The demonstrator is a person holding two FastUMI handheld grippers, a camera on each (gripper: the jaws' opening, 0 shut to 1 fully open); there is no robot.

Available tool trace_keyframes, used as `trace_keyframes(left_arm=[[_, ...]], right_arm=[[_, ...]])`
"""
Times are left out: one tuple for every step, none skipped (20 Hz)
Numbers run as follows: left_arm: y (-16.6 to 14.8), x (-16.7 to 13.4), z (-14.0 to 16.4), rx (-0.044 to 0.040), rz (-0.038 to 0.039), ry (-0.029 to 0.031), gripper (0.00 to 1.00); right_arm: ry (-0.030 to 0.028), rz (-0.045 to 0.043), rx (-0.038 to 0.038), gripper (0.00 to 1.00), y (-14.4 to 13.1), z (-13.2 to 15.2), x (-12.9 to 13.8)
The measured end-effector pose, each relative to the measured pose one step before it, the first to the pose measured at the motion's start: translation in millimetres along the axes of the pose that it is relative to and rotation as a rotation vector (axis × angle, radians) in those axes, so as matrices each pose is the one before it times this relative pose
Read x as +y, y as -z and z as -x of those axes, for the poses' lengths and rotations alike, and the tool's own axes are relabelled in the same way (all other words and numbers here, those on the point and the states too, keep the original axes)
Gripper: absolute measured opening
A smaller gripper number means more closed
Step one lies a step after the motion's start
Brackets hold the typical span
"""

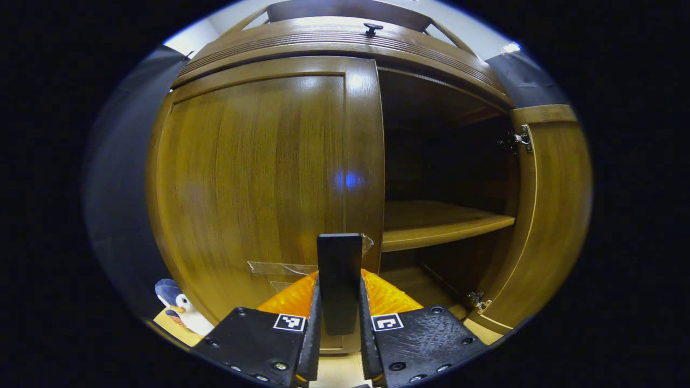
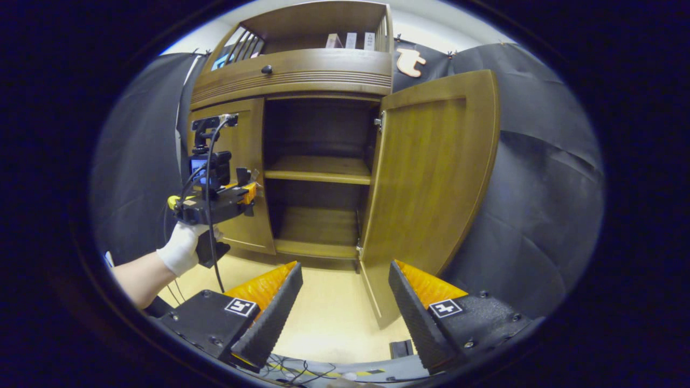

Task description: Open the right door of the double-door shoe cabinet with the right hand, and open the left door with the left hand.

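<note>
The wooden shoe cabinet [image 2: 323, 75] has its right door [image 2: 431, 188] swung wide open, baring a shelf [image 2: 318, 170] and a dark inside. The left door [image 1: 259, 178] lies flat against the cabinet front. In the left gripper view my left gripper [image 1: 339, 283] is shut on a dark upright handle [image 1: 339, 253] at that door's inner edge. The right gripper view shows the left gripper [image 2: 245, 186] at the same door, held by a gloved hand [image 2: 180, 248]. My right gripper [image 2: 345, 315] hangs open above the floor, a little short of the open door, with nothing between its fingers.
A drawer front with a small knob [image 1: 372, 27] runs above the doors. A penguin plush toy [image 1: 178, 307] sits on the floor at the cabinet's left foot. Cables [image 2: 302, 366] lie on the pale floor [image 2: 329, 307] below my right gripper. Black cloth walls flank the cabinet.
</note>
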State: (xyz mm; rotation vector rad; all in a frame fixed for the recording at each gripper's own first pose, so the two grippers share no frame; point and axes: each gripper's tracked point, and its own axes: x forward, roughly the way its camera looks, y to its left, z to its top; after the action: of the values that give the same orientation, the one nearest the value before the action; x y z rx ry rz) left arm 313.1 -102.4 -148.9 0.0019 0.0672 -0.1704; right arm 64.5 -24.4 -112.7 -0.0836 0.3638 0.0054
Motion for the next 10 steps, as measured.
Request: trace_keyframes(left_arm=[[-0.15, -0.25, 2.60, 0.00091, 0.00301, 0.00772, 0.30], [0.54, 0.72, 2.74, 0.00468, -0.00270, 0.00458, 0.30], [0.31, 1.05, 4.88, -0.00132, -0.00572, 0.00181, 0.30], [1.28, 0.28, 4.64, 0.00093, -0.00480, 0.00084, 0.30], [0.71, 0.49, 6.66, -0.00151, -0.00096, 0.00097, 0.30], [1.05, -0.30, 5.48, 0.00194, 0.00340, 0.00086, 0.30], [0.71, 0.77, 7.18, 0.00137, 0.00391, 0.00046, 0.30], [0.52, 1.75, 7.12, 0.00113, 0.00470, -0.00079, 0.30], [1.12, 0.89, 7.71, 0.00213, 0.00291, -0.00120, 0.30], [1.23, 1.12, 7.74, 0.00055, 0.00119, -0.00174, 0.30]], right_arm=[[-0.00049, -0.00108, -0.00083, 1.00, 0.10, 0.91, -0.61], [-0.00041, 0.00028, -0.00226, 1.00, -0.12, 2.34, -1.08], [-0.00032, 0.00170, -0.00220, 1.00, 0.48, 1.01, -0.04], [0.00083, 0.00118, -0.00142, 1.00, -0.01, 0.28, -0.35], [-0.00202, -0.00047, -0.00119, 1.00, -0.25, 1.34, -0.04], [-0.00165, -0.00127, -0.00225, 1.00, 0.02, 1.54, 0.61], [-0.00226, -0.00020, -0.00098, 1.00, 0.19, 1.11, 0.36], [-0.00228, -0.00011, -0.00162, 1.00, 1.28, 1.88, -0.44], [-0.00248, 0.00051, -0.00086, 1.00, -0.07, 1.14, 0.63], [-0.00198, 0.00092, -0.00025, 1.00, 0.67, 1.50, 0.39]])
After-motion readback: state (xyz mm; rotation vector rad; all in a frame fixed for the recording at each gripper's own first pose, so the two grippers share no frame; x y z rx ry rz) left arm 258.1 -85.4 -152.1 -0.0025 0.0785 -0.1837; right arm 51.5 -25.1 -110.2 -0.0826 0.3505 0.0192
